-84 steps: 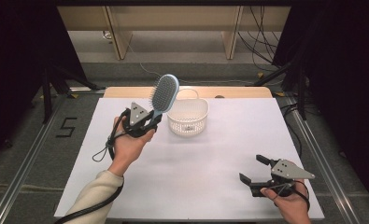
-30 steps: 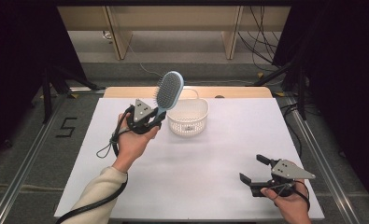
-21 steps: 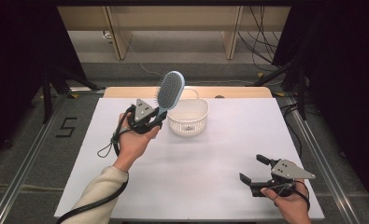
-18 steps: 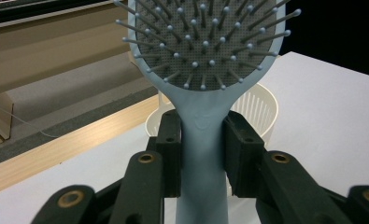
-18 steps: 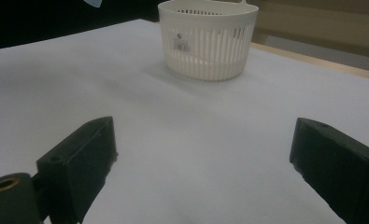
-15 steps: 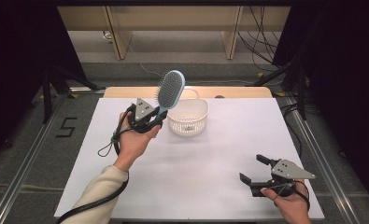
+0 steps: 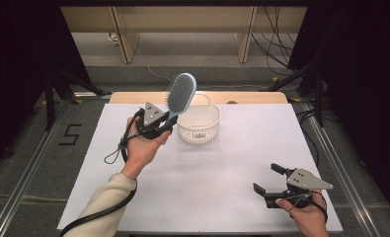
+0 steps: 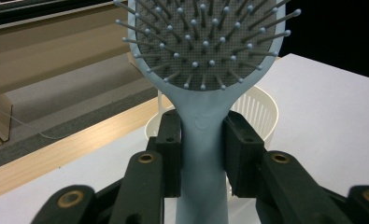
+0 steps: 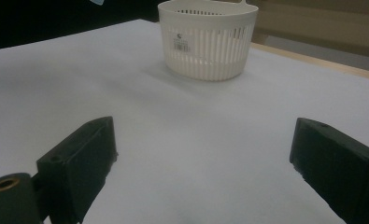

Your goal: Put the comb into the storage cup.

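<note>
we work at a white table (image 7: 217, 173) with a pale wooden strip along its far edge, set on a grey floor where a dark "5" is marked to the left; beyond it stand light wooden panels, loose cables trail on the floor at the back, and black curtains close in both sides. we count one hairbrush, one basket and two grippers. our left gripper (image 7: 155, 123) is raised above the far left part of the table, and its jaws are closed tight on the light blue handle of the hairbrush (image 7: 180, 91), pads pressed against both sides of the neck just under the head; the brush stands upright, tilted a little, its head up in the air just beside and above the left rim of the white slotted basket (image 7: 199, 123), not touching it. the basket sits on the table near the far edge, a small label on its wall. our right gripper (image 7: 271, 180) rests low at the near right corner, well apart from the basket, its jaws spread wide with nothing between them. in the left gripper view the top of the brush head is cut off and the handle's lower end is hidden by the jaws; the basket is mostly hidden behind the brush there. the inside of the basket is hard to make out.
</note>
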The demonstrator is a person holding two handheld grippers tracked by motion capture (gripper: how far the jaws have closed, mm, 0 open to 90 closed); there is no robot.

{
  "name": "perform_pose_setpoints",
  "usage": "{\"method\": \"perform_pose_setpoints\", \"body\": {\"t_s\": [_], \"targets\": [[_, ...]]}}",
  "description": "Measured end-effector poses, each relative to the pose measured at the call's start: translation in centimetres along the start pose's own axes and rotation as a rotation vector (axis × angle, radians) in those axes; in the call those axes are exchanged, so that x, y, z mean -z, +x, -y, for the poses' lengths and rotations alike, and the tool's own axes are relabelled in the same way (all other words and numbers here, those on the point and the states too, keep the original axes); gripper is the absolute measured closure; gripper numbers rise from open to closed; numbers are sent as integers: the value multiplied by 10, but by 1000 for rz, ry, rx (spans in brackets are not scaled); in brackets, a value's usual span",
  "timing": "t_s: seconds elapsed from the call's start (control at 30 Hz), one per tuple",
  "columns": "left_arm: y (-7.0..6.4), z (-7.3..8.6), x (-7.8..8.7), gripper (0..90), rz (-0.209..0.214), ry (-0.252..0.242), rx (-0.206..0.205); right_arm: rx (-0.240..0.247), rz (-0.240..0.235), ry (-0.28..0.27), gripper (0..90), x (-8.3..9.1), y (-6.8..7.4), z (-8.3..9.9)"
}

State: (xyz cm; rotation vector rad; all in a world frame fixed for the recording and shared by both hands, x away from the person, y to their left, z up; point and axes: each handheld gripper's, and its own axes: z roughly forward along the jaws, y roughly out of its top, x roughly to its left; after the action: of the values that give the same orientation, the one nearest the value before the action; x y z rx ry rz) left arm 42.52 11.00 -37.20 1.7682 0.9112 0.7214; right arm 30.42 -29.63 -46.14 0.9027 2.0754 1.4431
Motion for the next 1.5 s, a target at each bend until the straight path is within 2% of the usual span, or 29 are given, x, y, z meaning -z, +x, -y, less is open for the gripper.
{"method": "perform_pose_setpoints", "body": {"t_s": [1.5], "targets": [[-4, -11, -14, 698, 12, -3, -16, 2, -2, -3, 79, 0, 0, 0]]}}
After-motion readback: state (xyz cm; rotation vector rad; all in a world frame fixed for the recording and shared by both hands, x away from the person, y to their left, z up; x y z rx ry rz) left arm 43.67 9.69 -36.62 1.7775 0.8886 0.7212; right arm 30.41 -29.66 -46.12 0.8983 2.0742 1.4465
